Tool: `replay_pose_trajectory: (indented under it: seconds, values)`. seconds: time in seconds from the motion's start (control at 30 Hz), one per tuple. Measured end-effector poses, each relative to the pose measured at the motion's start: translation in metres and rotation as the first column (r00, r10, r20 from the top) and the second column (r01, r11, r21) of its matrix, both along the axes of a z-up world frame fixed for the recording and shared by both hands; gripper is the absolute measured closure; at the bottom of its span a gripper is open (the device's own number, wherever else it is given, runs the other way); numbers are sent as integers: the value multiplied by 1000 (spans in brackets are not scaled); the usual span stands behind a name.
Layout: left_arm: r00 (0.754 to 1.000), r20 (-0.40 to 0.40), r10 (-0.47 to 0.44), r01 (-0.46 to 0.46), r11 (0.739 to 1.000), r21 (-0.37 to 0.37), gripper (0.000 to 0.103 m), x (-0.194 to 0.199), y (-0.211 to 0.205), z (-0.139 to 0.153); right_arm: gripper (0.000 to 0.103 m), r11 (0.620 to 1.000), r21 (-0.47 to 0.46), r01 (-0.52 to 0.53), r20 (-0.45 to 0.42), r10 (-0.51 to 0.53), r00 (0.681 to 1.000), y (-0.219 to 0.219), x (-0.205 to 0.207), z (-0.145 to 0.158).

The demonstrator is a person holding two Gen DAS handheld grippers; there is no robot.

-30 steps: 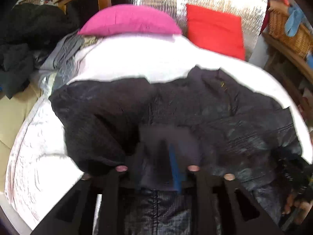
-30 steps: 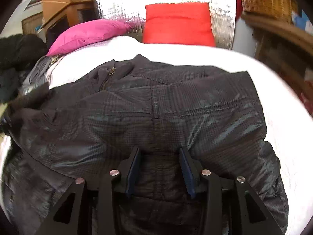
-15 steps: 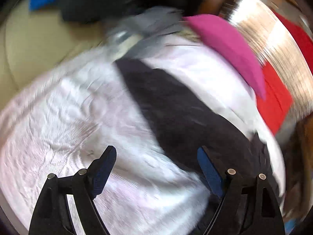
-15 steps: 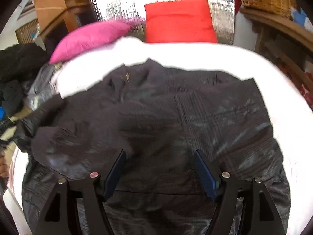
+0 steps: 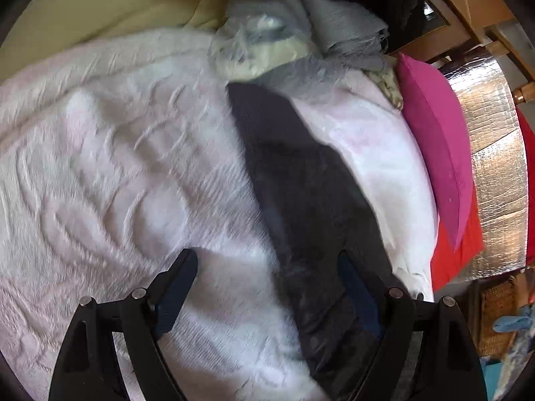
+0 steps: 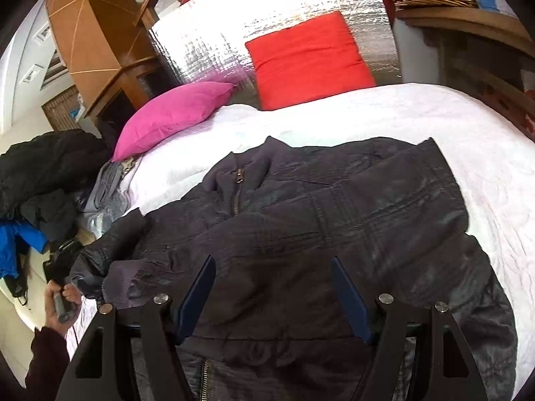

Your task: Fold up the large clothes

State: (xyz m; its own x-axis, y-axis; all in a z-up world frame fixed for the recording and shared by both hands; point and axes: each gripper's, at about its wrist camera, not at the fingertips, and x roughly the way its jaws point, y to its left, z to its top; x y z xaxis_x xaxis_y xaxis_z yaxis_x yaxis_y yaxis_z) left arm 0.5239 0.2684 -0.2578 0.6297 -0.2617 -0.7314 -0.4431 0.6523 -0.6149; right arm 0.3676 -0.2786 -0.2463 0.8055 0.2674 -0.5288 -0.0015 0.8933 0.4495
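Left claw (image 5: 267, 287) released over jacket sleeve (image 5: 301, 180); right claw (image 6: 271, 294) released above jacket (image 6: 317, 234) body on bed (image 6: 434, 117). Mid-fold; next, likely grip the sleeve.

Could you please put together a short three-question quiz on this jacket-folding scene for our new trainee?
1. True or false: the right gripper is shut on the dark jacket.
2. Which pillow lies nearer the jacket's zipper pull: A) pink pillow B) red pillow?
3. Fill in: the left gripper has its fingers ____ above the jacket's sleeve.

Key: 1 false; 2 A; 3 open.
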Motion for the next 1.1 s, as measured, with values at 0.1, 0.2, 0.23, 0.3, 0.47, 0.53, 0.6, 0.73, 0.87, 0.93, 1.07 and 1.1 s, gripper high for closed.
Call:
replay_pose_trajectory:
  seconds: [0.1, 0.2, 0.23, 0.3, 0.47, 0.53, 0.6, 0.73, 0.87, 0.93, 1.07, 1.1]
  values:
    - [999, 25, -43, 41, 997, 57, 35, 18, -9, 6, 28, 999, -19, -29, -1, 29, 1000, 7, 4, -1]
    - [997, -15, -72, 73, 992, 108, 63, 33, -19, -2, 28, 999, -15, -41, -15, 41, 999, 7, 8, -4]
    - [997, -22, -68, 70, 988, 135, 70, 34, -21, -4, 28, 999, -10, -41, -18, 41, 999, 6, 8, -5]
    - [997, -17, -76, 77, 975, 207, 91, 38, -30, -2, 28, 999, -5, -34, -15, 34, 999, 2, 7, -5]
    - [993, 47, -111, 94, 956, 279, 97, 31, -49, 30, 28, 1000, -3, 8, 14, -8, 1000, -14, -2, 1]
    - [982, 98, -162, 123, 938, 323, 97, 23, -66, 59, 28, 999, 15, 39, 27, -39, 999, -24, -6, 4]
    - [965, 144, -219, 151, 913, 379, 97, 10, -89, 93, 28, 998, 21, 62, 35, -62, 997, -32, -9, 6]
    - [888, 262, -379, 222, 851, 476, 97, -39, -155, 158, 28, 994, 46, 100, 48, -102, 994, -46, -16, 9]
    - [770, 293, -566, 333, 749, 573, 97, -100, -245, 181, 28, 987, 94, 134, 63, -140, 988, -61, -24, 14]
    - [706, 284, -648, 390, 692, 607, 97, -124, -283, 181, 28, 981, 127, 143, 66, -153, 986, -71, -28, 14]
    - [525, 185, -831, 600, 516, 611, 94, -170, -369, 145, 28, 969, 187, 162, 66, -177, 982, -87, -36, 13]
    - [497, 146, -855, 634, 474, 611, 93, -177, -382, 136, 28, 967, 199, 160, 65, -176, 982, -90, -37, 12]
